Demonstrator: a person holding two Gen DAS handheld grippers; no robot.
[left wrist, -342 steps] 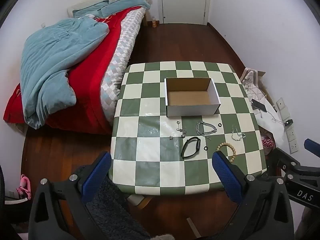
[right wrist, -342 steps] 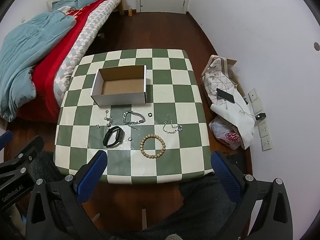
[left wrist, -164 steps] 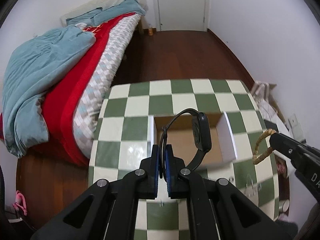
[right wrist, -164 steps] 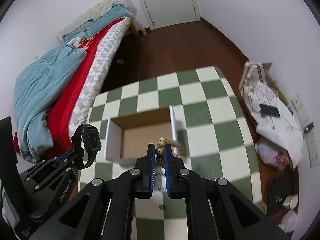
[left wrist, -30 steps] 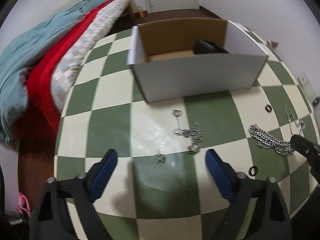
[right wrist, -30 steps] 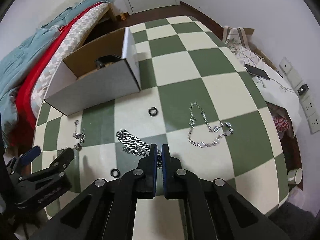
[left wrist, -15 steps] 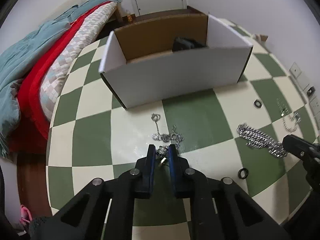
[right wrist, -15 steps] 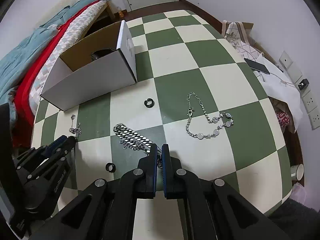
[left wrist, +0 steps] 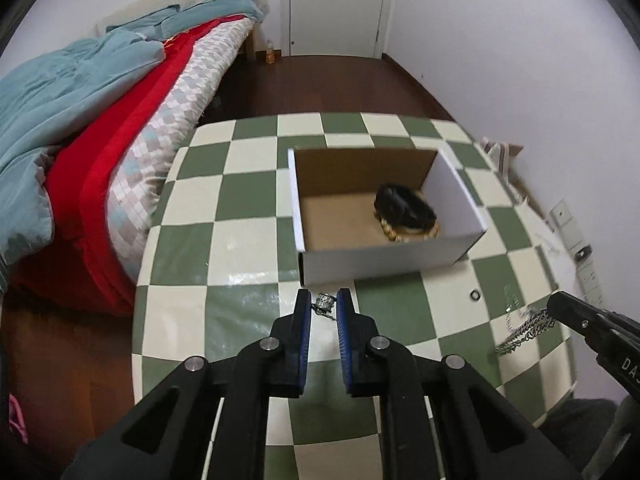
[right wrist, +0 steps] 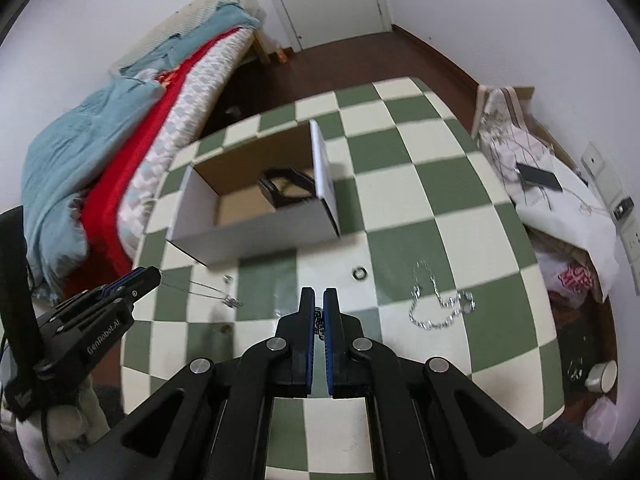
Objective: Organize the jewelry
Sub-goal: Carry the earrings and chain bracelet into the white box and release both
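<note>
My left gripper [left wrist: 323, 303] is shut on a thin silver charm chain [left wrist: 325, 305] and holds it above the checkered table, just in front of the open cardboard box [left wrist: 384, 262]; the chain dangles from it in the right wrist view [right wrist: 208, 290]. The box holds a black wristband [left wrist: 404, 207] and a wooden bead bracelet [left wrist: 394, 234]. My right gripper [right wrist: 319, 300] is shut on a heavy silver curb chain [right wrist: 318, 322], which hangs from it in the left wrist view [left wrist: 528, 330]. A silver necklace [right wrist: 438, 308] and a black ring [right wrist: 360, 273] lie on the table.
The green and cream checkered table [left wrist: 248, 240] stands beside a bed [left wrist: 100, 128] with red and teal bedding on the left. Bags and a phone [right wrist: 538, 178] lie on the floor at the right by the wall. A small cup [right wrist: 602, 374] sits on the floor.
Both grippers have lifted off the table with their chains and risen; the box now shows from above. The left gripper closed on the charm chain within the last second.
</note>
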